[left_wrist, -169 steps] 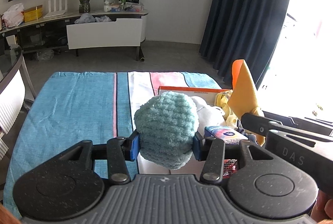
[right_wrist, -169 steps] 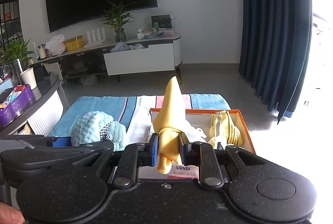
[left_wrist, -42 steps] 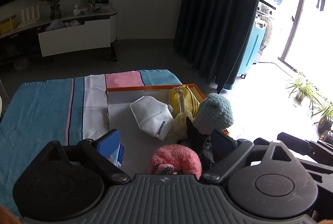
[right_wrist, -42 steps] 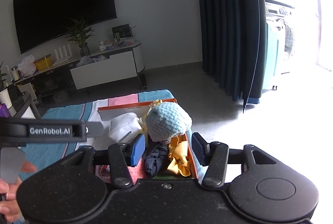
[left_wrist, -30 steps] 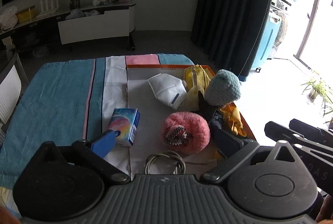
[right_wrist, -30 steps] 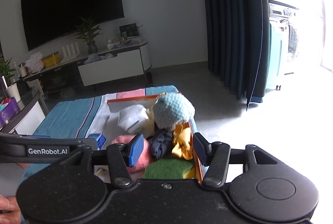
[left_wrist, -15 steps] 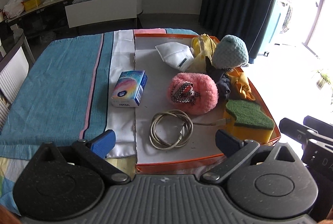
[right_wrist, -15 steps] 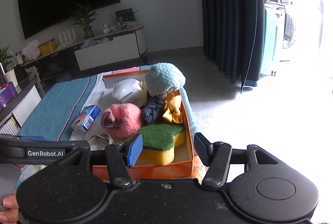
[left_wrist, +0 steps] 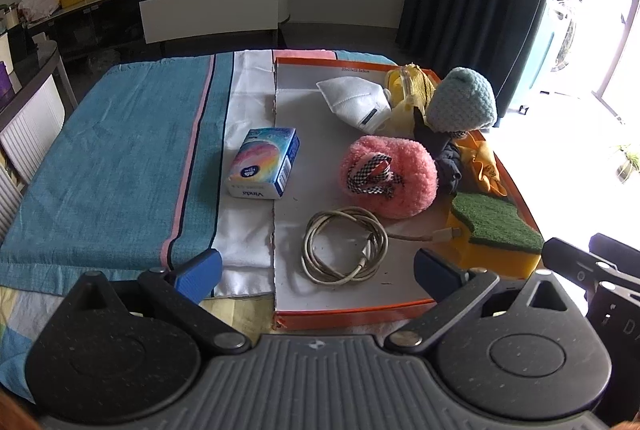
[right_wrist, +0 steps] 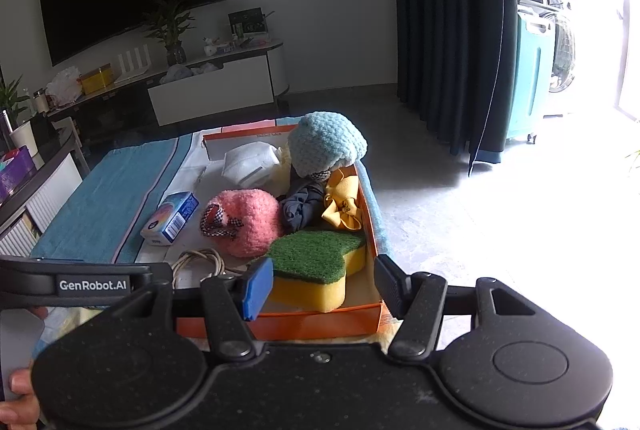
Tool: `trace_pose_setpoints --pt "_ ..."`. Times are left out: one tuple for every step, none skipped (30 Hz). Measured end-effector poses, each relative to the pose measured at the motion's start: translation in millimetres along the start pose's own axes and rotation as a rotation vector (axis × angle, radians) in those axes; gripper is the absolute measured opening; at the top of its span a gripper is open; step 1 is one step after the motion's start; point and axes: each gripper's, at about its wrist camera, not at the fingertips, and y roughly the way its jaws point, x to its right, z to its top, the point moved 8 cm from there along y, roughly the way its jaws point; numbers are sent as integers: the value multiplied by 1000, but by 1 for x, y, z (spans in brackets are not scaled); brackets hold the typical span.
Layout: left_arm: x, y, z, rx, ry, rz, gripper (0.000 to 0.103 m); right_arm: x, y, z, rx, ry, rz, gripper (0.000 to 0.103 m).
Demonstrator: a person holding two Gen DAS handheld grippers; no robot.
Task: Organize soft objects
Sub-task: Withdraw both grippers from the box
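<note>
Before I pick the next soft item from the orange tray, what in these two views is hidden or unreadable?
- Dark blue fabric bundle: partly covered by the light blue crocheted ball in both views.
- Yellow knitted pouch: hidden behind that ball in the right view.
- Coiled beige cable: mostly blocked by the left hand-held gripper's arm in the right view.
- Print on the shallow orange cardboard tray's far wall: too small.

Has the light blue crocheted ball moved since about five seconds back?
Yes. The light blue crocheted ball left the left hand-held gripper; it sits in the orange tray.

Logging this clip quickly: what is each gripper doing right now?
Left gripper: open, holding nothing.
Right gripper: open, holding nothing.
</note>
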Motion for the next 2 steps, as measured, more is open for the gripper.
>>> trace_pose_setpoints --pt "1 1 0 -8 4 -5 103 0 0 0 0 0 -1 69" --pt "1 1 -1 -11 9 -6 103 1 0 1 0 -1 -1 69"
